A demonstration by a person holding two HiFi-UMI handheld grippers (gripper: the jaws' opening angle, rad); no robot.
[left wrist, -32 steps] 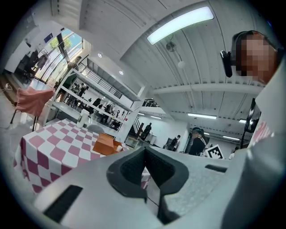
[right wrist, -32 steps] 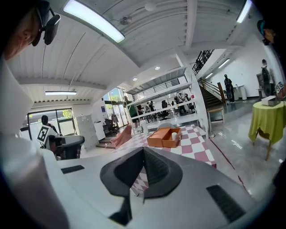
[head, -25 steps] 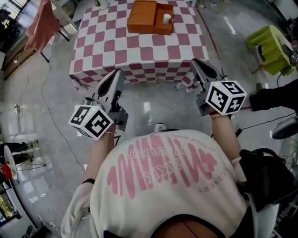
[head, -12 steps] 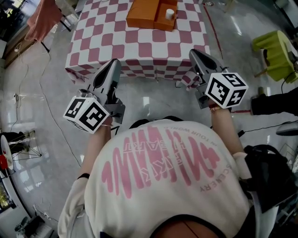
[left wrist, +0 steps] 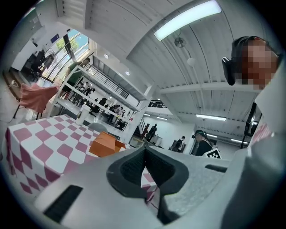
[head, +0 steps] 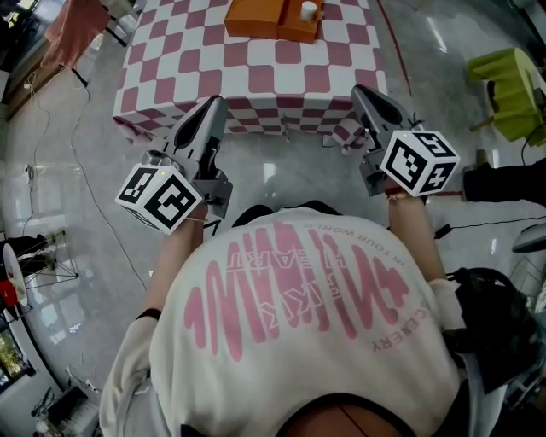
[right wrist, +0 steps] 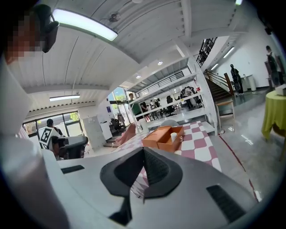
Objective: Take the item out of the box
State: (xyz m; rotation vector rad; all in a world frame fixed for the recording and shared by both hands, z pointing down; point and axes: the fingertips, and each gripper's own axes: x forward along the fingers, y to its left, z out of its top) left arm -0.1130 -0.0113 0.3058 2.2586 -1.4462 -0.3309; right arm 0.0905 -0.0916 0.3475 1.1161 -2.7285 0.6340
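I hold my left gripper [head: 215,109] at centre left of the head view and my right gripper [head: 365,94] at centre right, both over the floor, just short of the table [head: 256,77] with its red-and-white checked cloth. Each has its jaws pressed together with nothing between them. The orange box [head: 260,17] sits on the table at the top edge of the frame. A small white cup [head: 308,10] stands in its open right half, well apart from both grippers.
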